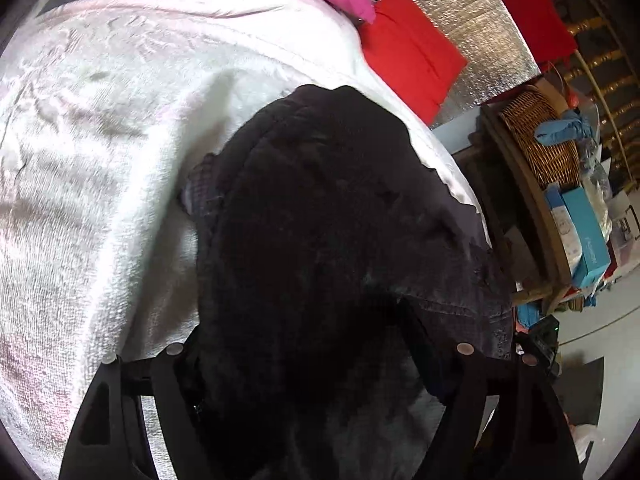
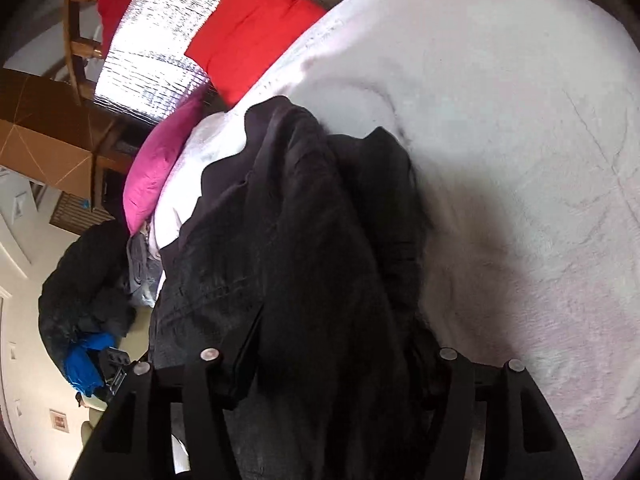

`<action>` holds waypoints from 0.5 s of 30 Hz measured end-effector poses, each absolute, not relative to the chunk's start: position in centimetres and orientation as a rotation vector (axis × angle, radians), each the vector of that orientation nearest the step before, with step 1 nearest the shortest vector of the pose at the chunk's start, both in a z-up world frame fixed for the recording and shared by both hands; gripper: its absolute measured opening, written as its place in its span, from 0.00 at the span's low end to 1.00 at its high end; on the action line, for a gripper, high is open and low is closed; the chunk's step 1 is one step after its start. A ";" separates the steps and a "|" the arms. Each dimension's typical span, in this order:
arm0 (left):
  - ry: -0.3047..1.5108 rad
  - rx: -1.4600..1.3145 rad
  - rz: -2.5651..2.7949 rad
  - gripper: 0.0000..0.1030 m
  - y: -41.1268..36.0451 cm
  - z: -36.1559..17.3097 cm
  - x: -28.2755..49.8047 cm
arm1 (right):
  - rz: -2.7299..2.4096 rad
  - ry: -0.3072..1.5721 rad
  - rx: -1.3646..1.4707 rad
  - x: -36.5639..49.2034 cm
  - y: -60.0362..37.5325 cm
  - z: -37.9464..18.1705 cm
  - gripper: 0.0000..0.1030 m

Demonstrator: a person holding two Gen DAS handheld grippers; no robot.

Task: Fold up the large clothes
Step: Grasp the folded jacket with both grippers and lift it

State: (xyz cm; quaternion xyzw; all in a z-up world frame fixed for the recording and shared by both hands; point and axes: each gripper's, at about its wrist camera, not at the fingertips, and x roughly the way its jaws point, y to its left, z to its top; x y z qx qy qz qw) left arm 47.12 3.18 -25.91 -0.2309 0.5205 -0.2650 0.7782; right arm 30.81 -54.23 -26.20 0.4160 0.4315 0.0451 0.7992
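Left gripper (image 1: 316, 344) and right gripper (image 2: 332, 360): fingertips buried under dark garment (image 2: 304, 248); whether clenched on cloth, impossible to tell. Garment bunched directly ahead of both, on white blanket (image 2: 520, 160), long axis running away toward red cushion (image 2: 256, 28). Neither hand judged nearer.

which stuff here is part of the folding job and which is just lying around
Part of the job:
- dark garment
- white blanket it lies on
- left gripper, right gripper

Just lying about:
- red cushion
- pink cushion
- wicker basket
- blue boxes
- blue bag
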 end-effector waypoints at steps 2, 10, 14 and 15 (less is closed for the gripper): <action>1.099 -0.507 -0.582 0.67 3.0 -25.3 47.0 | 0.178 0.888 0.898 30.9 -53.5 -25.4 0.63; 1.120 -0.450 -0.531 0.82 1.1 -26.2 47.4 | 0.159 0.922 0.870 32.7 -52.0 -26.5 0.62; 1.059 -0.412 -0.519 0.66 0.2 -25.0 47.1 | 0.118 0.897 0.744 32.8 -50.1 -25.0 0.50; 1.046 -0.416 -0.508 0.54 0.3 -24.7 47.1 | 0.113 0.888 0.727 32.8 -49.8 -24.6 0.43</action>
